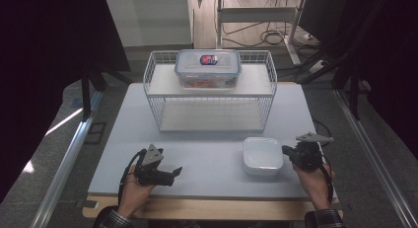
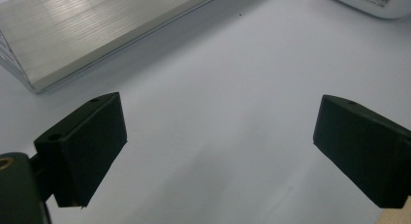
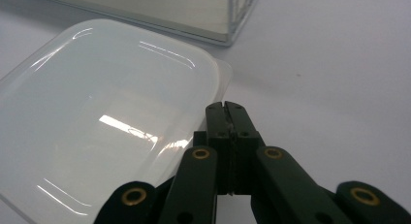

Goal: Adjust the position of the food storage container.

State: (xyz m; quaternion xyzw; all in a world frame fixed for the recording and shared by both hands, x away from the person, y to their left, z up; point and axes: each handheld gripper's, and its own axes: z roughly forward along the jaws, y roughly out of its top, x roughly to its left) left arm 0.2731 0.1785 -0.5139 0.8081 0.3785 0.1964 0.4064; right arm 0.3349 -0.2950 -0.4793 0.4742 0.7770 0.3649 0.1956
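High view: a pale grey-blue table top [image 1: 207,164] carries a white wire rack [image 1: 209,92] with two shelves. On the upper shelf stands a clear, lidded plastic food container [image 1: 207,68] (a red and blue label sits on its lid; reddish contents show through the wall). In front of the rack, toward the right, a white rounded-square container [image 1: 262,156] rests on the table.

The left gripper [image 1: 173,171], held in the person's left hand [image 1: 134,187], lies near the front edge, well apart from the white container. In the left gripper view its jaws stand wide apart with nothing but bare table between them.

The right gripper [image 1: 286,150], held in the right hand [image 1: 314,181], sits just beside the white container's right edge. In the right gripper view its jaws are pressed together, their tips at the container's rim; whether they pinch the rim cannot be told.
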